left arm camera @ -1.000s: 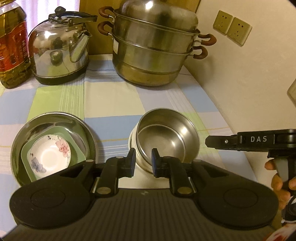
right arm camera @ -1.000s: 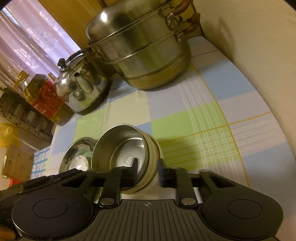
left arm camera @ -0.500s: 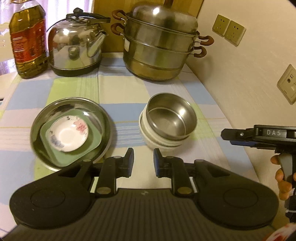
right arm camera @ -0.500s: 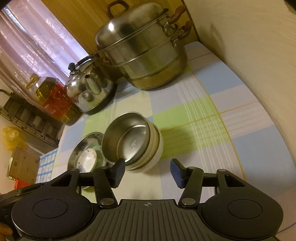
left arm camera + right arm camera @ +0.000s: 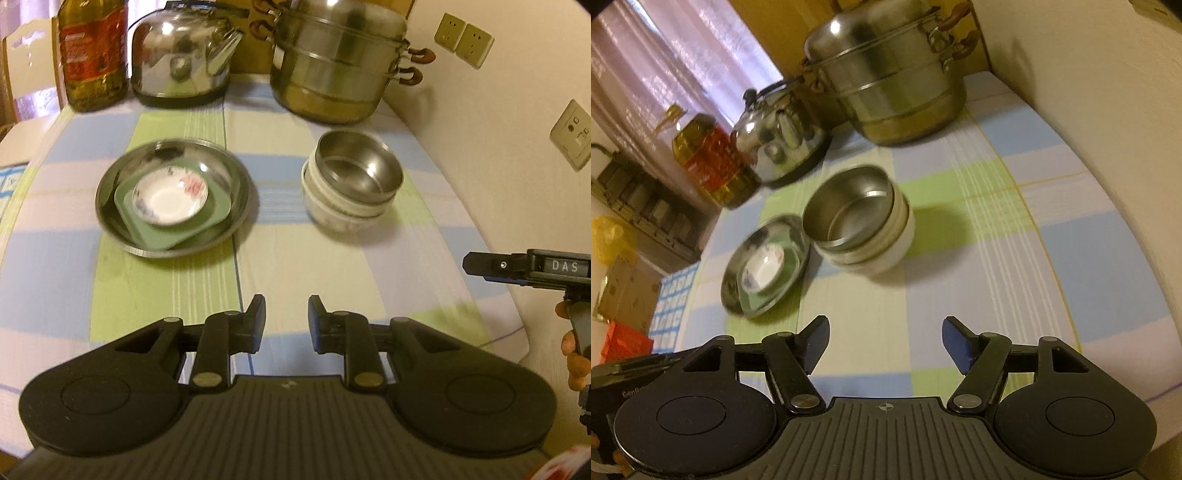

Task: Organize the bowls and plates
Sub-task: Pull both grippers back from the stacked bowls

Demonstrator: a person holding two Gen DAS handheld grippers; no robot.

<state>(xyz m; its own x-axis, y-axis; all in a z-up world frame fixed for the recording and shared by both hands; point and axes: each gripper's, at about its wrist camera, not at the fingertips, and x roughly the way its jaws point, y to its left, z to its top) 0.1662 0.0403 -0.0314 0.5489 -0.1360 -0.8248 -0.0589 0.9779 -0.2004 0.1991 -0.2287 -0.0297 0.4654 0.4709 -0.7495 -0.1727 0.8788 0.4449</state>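
Note:
A steel bowl point(image 5: 358, 168) sits nested on top of stacked white bowls point(image 5: 343, 214) on the checked cloth; the stack also shows in the right wrist view point(image 5: 864, 229). To its left a steel plate point(image 5: 173, 195) holds a green square plate point(image 5: 218, 206) with a small white flowered saucer point(image 5: 170, 195) on top; these also show in the right wrist view point(image 5: 764, 266). My left gripper point(image 5: 286, 317) is open and empty, well in front of both stacks. My right gripper point(image 5: 884, 341) is wide open and empty, in front of the bowls.
At the back stand an oil bottle point(image 5: 94, 55), a steel kettle point(image 5: 181, 55) and a tiered steel steamer pot point(image 5: 336, 62). The wall point(image 5: 498, 147) with sockets runs along the right. The table's left edge drops to boxes and a rack point(image 5: 639, 206).
Both grippers have pulled back from the bowl stack toward me. The right gripper let go of the bowls' rim and opened wide. The left gripper's gap widened a little.

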